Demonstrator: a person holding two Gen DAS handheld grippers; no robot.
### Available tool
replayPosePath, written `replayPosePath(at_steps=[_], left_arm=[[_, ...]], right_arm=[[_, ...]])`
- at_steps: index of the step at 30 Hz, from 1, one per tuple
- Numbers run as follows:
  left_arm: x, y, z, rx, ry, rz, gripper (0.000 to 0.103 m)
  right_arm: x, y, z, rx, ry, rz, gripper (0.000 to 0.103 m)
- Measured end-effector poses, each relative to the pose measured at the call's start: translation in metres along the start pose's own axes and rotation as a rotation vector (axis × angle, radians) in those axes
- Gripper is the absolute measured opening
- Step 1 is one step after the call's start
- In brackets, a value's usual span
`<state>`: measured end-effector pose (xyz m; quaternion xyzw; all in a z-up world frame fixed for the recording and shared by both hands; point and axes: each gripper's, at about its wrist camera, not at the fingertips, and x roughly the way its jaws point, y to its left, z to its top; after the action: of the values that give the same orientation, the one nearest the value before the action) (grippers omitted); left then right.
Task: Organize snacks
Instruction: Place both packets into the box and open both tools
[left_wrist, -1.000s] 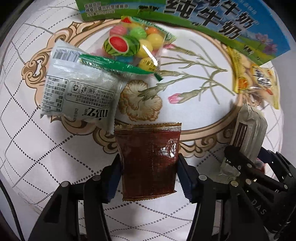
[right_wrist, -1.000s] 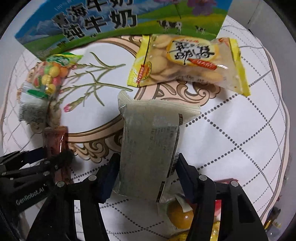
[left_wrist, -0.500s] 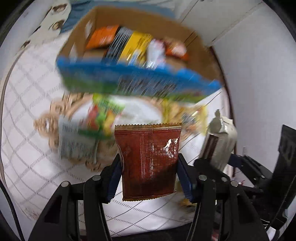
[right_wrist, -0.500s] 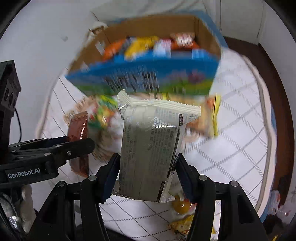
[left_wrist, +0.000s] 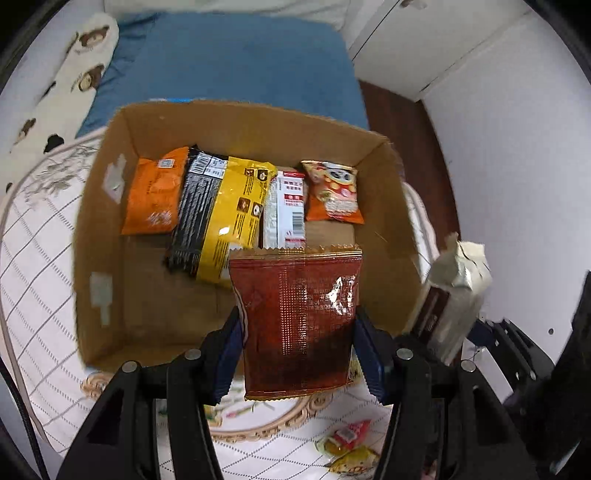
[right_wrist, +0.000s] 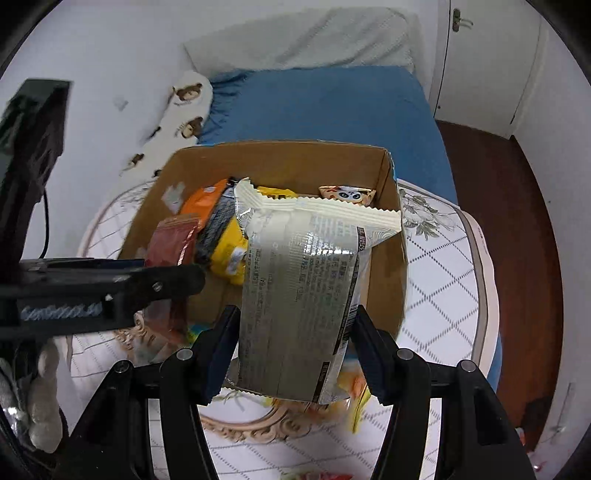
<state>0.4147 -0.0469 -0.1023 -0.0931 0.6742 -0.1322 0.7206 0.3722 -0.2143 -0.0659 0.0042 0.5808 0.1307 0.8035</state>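
Now both grippers are carrying packets — the left gripper (left_wrist: 299, 343) is clamping a red-brown packet (left_wrist: 299, 317) by its long side edges, and the right gripper (right_wrist: 293, 343) is pinching a silver-white packet (right_wrist: 303, 291) the same way. Each packet is pointing its long axis forward, away from the jaws and toward the cardboard box (left_wrist: 96, 221), which is sitting on the patterned tabletop (left_wrist: 33, 266) just beyond and below the fingertips. Inside, a row of snacks is lying along the far wall — orange bag (left_wrist: 155, 195), black-and-yellow pack (left_wrist: 218, 218), white bar (left_wrist: 288, 210), panda bag (left_wrist: 334, 192) — long axes running near to far. The near half of the box floor is looking bare, more so on the left. In the left wrist view the red-brown packet is hanging over the near-right part of the opening; the silver-white one is showing off to the right, past the box's right wall. So the left gripper is looking closer to a drop spot, and the right one likely needs to come further left. A few loose sweets (left_wrist: 351, 443) are lying on the near tabletop outside the box.
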Motion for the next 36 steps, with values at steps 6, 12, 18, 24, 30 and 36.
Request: replayPosePath(at_steps=[6,12,18,24,30,36], left_arm=[[0.057,0.010,0.043,-0.047,0.122,0.013,0.054],[0.097,0.012,0.051,-0.058,0.216,0.005,0.054],[0.122,0.016,0.052,-0.051,0.250,0.017,0.077],[0.118,0.027,0.055,-0.044,0.214,0.061,0.084],[0.097,0.031,0.040,-0.010,0.148,0.123,0.084],[0.070,0.038,0.023,0.003,0.077,0.167,0.084]], right_arm=[[0.057,-0.008,0.025,-0.028,0.115,-0.038,0.063],[0.101,-0.016,0.026,-0.045,0.207,-0.070,0.063],[0.127,-0.029,0.025,-0.028,0.270,-0.103,0.089],[0.126,-0.035,0.025,0.016,0.269,-0.083,0.092],[0.116,-0.037,0.023,0.070,0.249,-0.075,0.092],[0.109,-0.036,0.014,0.108,0.224,-0.064,0.092]])
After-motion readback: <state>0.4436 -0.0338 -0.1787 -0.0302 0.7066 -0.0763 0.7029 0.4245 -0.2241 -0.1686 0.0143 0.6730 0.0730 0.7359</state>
